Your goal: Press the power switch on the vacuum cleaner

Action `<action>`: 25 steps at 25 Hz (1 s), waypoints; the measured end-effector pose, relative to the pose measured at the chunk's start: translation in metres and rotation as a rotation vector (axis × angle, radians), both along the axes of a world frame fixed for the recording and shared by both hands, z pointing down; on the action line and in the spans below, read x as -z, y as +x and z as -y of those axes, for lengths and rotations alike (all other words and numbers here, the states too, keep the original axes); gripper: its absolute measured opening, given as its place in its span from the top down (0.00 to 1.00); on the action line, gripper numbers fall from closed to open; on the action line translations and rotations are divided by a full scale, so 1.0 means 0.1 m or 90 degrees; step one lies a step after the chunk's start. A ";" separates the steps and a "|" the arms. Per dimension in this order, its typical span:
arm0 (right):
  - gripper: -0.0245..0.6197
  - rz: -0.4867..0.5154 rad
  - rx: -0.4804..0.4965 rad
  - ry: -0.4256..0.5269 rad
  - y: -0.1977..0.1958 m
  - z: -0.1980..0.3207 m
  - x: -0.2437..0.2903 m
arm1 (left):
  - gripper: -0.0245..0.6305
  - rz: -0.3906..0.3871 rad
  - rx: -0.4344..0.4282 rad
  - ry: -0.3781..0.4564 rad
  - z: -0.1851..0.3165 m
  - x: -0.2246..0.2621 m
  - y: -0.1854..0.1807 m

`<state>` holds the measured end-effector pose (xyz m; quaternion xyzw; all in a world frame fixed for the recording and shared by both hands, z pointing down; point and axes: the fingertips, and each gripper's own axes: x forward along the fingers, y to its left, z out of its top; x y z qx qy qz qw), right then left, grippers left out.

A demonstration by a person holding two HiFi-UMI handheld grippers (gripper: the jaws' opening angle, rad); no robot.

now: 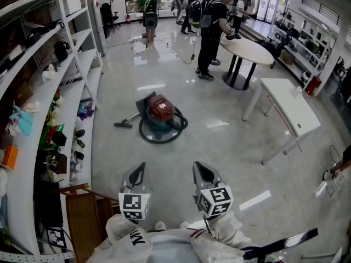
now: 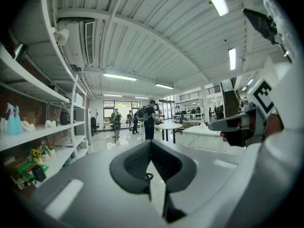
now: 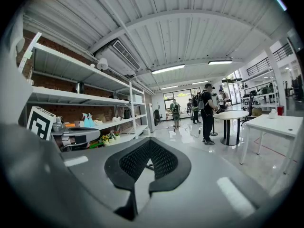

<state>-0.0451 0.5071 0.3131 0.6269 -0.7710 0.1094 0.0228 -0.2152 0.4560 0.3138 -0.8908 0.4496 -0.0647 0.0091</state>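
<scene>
The vacuum cleaner, red on top with a teal base, stands on the glossy floor ahead of me, its hose coiled around it. Its floor nozzle lies to its left. My left gripper and right gripper are held side by side close to my body, well short of the vacuum, both pointing forward. The jaws of each are shut with nothing between them. Neither gripper view shows the vacuum: the left gripper and the right gripper look level across the room.
White shelving full of small items lines the left side. A wooden stand sits at my lower left. A white rectangular table and a round table stand to the right. Several people stand at the back.
</scene>
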 end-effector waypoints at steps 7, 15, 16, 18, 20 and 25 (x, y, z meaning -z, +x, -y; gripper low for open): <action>0.96 0.005 -0.008 0.004 -0.04 0.02 0.02 | 0.96 -0.002 -0.006 0.005 0.03 0.02 -0.06; 0.96 0.022 -0.008 0.008 -0.20 0.09 0.02 | 0.96 -0.007 -0.016 0.005 0.07 0.00 -0.18; 0.96 0.021 -0.006 0.008 -0.23 0.10 0.03 | 0.96 -0.008 -0.015 0.004 0.08 -0.01 -0.21; 0.96 0.019 -0.004 0.009 -0.30 0.13 0.04 | 0.96 -0.010 -0.012 0.002 0.10 -0.02 -0.28; 0.96 0.017 -0.004 0.009 -0.37 0.15 0.04 | 0.96 -0.011 -0.009 0.000 0.13 -0.03 -0.36; 0.96 0.014 -0.008 0.005 -0.50 0.16 0.01 | 0.96 -0.013 -0.010 -0.003 0.16 -0.06 -0.50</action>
